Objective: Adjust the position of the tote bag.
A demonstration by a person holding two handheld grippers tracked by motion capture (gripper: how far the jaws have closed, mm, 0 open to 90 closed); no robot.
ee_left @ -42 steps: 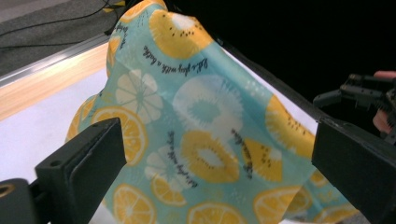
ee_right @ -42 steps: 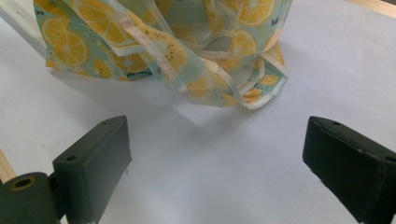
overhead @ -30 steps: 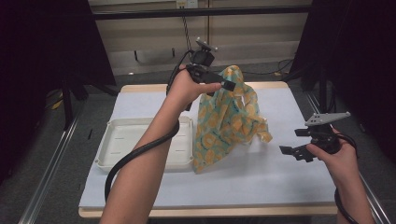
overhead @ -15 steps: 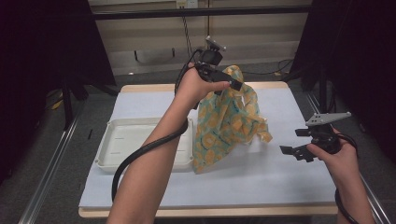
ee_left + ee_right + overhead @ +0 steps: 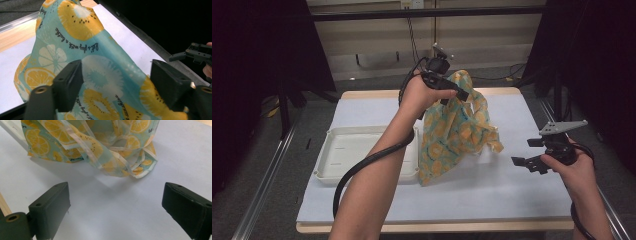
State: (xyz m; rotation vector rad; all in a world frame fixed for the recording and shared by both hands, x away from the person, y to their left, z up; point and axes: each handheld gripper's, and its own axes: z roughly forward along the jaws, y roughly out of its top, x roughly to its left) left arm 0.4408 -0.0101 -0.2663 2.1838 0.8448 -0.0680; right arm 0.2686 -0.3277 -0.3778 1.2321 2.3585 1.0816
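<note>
The left claw (image 5: 460,93) lifts the citrus-print cloth bag (image 5: 457,127) near the counter's (image 5: 492,195) far edge; in its own view the jaws stand apart with fabric (image 5: 100,72) draped between, so I cannot tell how it grips. The bag's bottom hem touches the counter beside the white tray (image 5: 342,152). The right claw (image 5: 526,162) hovers wide open and empty near the right edge.

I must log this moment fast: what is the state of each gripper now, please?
Left gripper: holds the fruit-print cloth lifted above the table; whether the jaws are shut cannot be told.
Right gripper: open, holding nothing.
</note>
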